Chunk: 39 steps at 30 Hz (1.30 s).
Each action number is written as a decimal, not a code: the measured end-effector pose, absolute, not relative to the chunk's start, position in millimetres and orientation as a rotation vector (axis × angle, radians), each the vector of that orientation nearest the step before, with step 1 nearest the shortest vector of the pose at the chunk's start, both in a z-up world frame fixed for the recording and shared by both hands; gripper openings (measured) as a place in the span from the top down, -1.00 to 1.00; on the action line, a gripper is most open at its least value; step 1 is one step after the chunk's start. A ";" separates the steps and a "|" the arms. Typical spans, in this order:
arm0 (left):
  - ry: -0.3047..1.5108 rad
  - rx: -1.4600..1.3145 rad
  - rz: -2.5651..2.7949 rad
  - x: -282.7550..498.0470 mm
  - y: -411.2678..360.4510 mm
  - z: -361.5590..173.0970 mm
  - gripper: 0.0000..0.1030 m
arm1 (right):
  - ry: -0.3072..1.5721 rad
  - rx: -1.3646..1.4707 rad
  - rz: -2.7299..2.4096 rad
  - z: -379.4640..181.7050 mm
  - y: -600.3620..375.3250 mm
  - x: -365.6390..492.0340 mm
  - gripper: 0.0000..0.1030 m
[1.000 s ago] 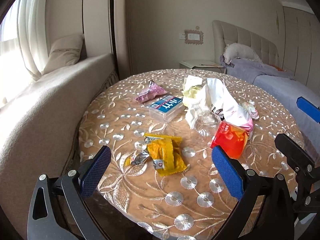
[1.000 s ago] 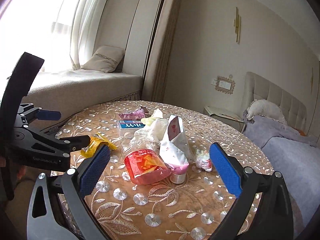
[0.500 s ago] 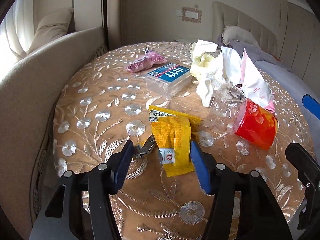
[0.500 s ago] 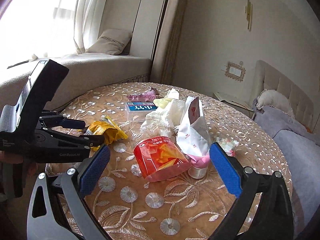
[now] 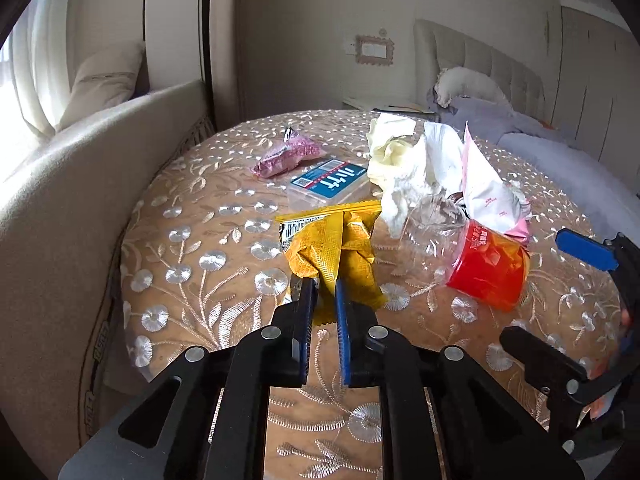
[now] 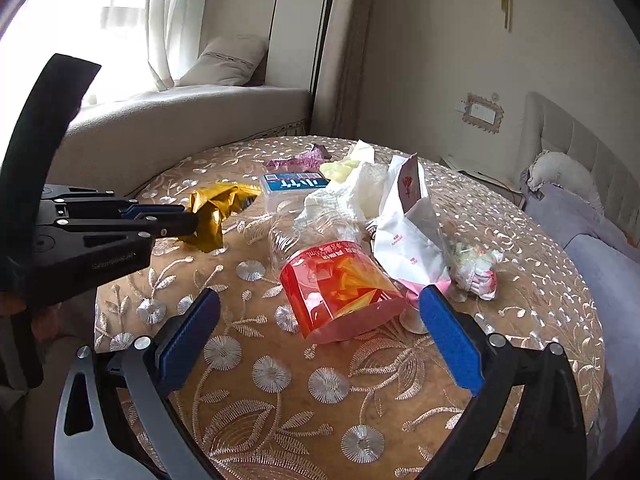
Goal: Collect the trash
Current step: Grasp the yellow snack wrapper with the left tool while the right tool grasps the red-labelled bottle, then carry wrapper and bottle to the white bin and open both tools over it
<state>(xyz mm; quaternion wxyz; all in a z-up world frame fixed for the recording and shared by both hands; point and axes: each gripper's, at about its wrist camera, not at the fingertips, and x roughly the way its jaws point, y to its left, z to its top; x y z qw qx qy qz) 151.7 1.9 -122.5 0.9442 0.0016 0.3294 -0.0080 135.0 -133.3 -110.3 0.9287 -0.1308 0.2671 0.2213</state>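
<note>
Left wrist view looks down over a round table (image 5: 192, 264) draped in a tan cloth embroidered with silver flowers, where the left gripper (image 5: 323, 300) is closing its two blue-padded jaws on the near end of a crumpled yellow foil snack wrapper (image 5: 340, 248); the wrapper sits pinched between the pads, bunched upward. Just beyond it lies a clear plastic box with a blue label (image 5: 329, 184), and past that a pink crinkled wrapper (image 5: 286, 156). To the right is a heap of crumpled white and pale yellow tissue (image 5: 404, 172), a white and pink paper pouch (image 5: 488, 196) standing beside it, and a clear plastic bottle with a red label (image 5: 476, 268) lying on its side. From the right wrist view, the right gripper (image 6: 320, 320) has its blue pads spread wide apart above the near part of the table with nothing between them, the red-labelled bottle (image 6: 336, 284) lying just ahead of them (near, but not touched). A small crumpled white wrapper with red print (image 6: 476, 268) rests just right of the pouch (image 6: 412, 228). At the left of this view the left gripper (image 6: 192, 220) shows side-on, clamped on the yellow wrapper (image 6: 216, 208). A beige cushioned bench (image 6: 180, 120) with a pillow runs behind the table, and a bed with grey-purple bedding (image 6: 592, 232) stands to the right.
</note>
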 end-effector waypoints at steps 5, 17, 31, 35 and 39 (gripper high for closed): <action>0.640 0.005 -0.035 143.6 -2.5 -111.1 0.81 | 0.676 -0.202 0.503 -120.5 -135.4 150.1 -0.77; 0.646 -0.011 -0.025 141.5 -2.4 -113.0 0.81 | 0.782 -0.232 0.597 -128.5 -108.1 179.1 0.22; 0.562 0.044 -0.082 108.5 -46.1 -77.6 0.80 | 0.439 -0.209 0.488 -50.1 -158.3 112.6 0.89; 0.541 0.053 -0.188 92.7 -86.4 -68.6 0.80 | 0.386 -0.190 0.395 -29.6 -203.0 78.9 0.89; 0.534 0.089 -0.308 78.5 -142.7 -70.3 0.80 | 0.375 -0.182 0.276 -24.8 -249.5 46.0 0.89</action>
